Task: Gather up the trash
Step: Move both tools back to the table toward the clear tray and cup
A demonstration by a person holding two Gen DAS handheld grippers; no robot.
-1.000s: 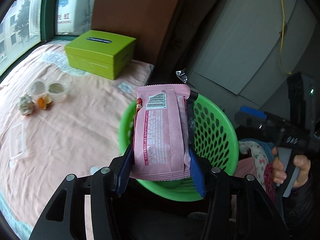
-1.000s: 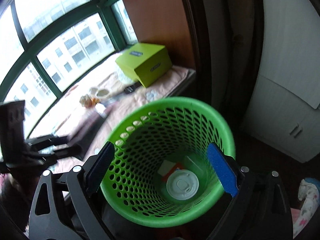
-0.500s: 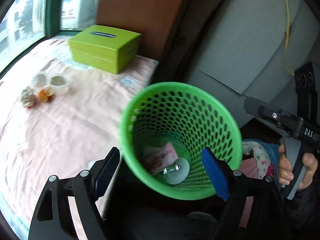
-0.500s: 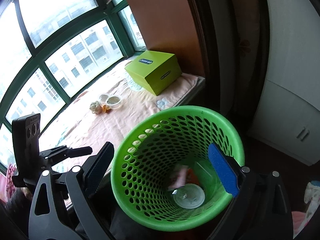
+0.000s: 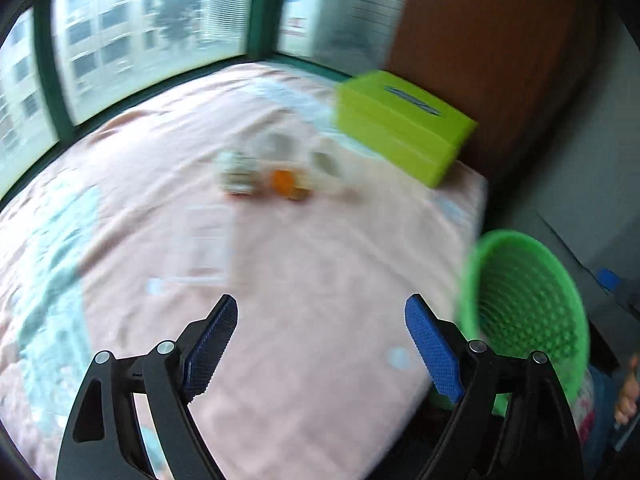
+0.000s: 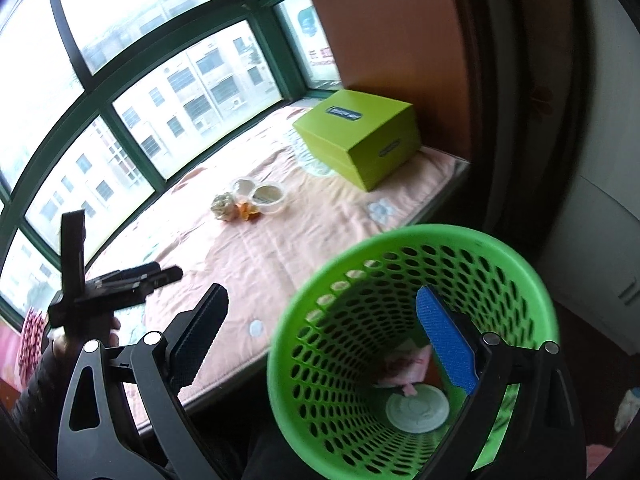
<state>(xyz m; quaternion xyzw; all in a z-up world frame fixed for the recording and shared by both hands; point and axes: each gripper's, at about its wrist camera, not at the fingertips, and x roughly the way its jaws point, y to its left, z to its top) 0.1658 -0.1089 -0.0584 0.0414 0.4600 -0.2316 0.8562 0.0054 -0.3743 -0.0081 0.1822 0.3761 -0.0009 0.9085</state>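
- The pink bedspread [image 6: 280, 248] is lying under the window [image 6: 160, 80], and everything below is placed against it.
- The green basket [image 6: 500, 264] is standing off the bedspread's near right corner, leaning toward the right wrist camera; in the left wrist view the basket [image 5: 524, 304] is sitting at the right edge, blurred.
- The lime box [image 6: 360, 140] is resting on the bedspread's far right corner, against the brown wall.
- The left gripper [image 5: 320, 316] is pointing steeply down over the bedspread's near middle, well away from the basket. Its jaws have just been opening and are standing wide apart, released, with only bare cloth between them.
- In the right wrist view the left gripper [image 6: 160, 274] is reaching level over the bedspread's near left edge, with a hand [image 6: 80, 332] in a dark sleeve gripping its handle.
- The right gripper [image 6: 320, 300] is angling down at the bedspread's near right corner. Its jaws are spread wide, released, straddling the basket's near wall without pressing it: one finger outside, the blue pad [image 6: 444, 340] inside.
- The pink wrapper [image 6: 404, 368] is lying in the basket's bottom, just beside a white lid [image 6: 416, 408].
- Two clear cups [image 6: 260, 194] are sitting near the bedspread's middle, short of the box.
- A crumpled wad [image 6: 224, 206] and an orange scrap [image 6: 246, 211] are lying just beside the cups, on the window side.
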